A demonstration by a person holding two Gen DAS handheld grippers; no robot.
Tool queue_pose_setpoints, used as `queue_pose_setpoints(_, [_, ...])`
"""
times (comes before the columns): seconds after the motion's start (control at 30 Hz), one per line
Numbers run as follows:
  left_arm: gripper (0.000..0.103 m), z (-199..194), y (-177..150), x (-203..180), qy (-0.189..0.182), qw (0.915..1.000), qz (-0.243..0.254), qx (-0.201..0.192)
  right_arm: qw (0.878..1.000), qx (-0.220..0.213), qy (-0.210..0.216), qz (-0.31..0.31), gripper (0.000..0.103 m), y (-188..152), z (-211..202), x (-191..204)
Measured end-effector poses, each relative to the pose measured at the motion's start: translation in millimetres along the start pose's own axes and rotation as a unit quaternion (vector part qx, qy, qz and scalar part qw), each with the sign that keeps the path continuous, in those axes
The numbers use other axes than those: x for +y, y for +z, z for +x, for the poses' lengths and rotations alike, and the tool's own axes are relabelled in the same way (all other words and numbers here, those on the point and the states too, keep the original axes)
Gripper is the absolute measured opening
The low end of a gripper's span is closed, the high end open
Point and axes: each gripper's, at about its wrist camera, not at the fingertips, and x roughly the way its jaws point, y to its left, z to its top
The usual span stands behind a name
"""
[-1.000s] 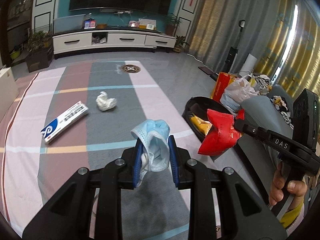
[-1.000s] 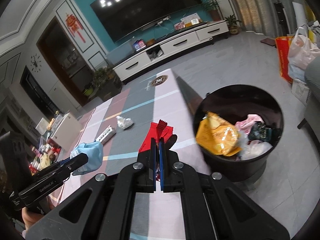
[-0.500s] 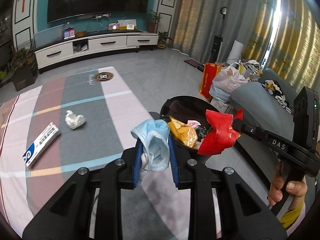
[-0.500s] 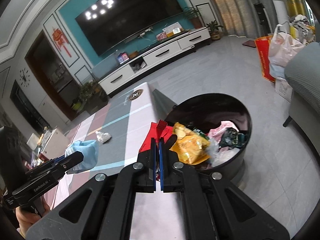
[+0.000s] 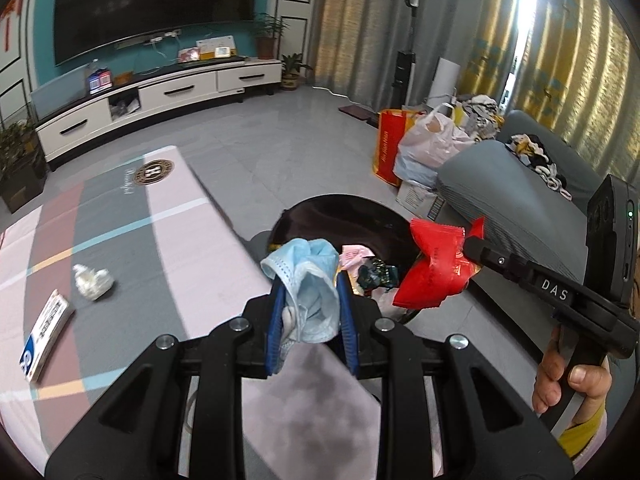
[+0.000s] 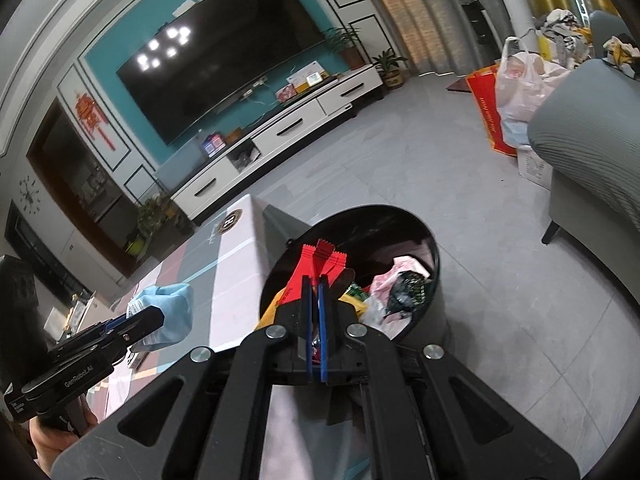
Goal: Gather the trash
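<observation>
Two pieces of trash have swung over from mid-table to the black bin off the table's right edge w/in the last sec. Left gripper stays clamped on a crumpled blue face mask, just short of the rim; right gripper stays pinched tight on a red snack wrapper, above the bin's mouth. Judging by that, the drop is next. A tissue wad and a blue-white box wait near the table's left edge. Readable: "DAS" and "GenRobot.AI" on the gripper bodies; box print too blurred.
</observation>
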Motion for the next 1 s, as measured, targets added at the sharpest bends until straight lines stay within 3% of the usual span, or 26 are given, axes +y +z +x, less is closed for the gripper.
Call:
queue_pose_setpoints(0.4, [0.026,69,21,-34,-0.015,0.9987,0.038,0.030,1.000,0.014,-0.020,-0.002,0.004,4,30,-18])
queue_pose_setpoints(1.0, [0.027,127,22,-47,0.003,0.9964,0.059,0.061,0.999,0.042,-0.029,-0.003,0.004,1,62,-31])
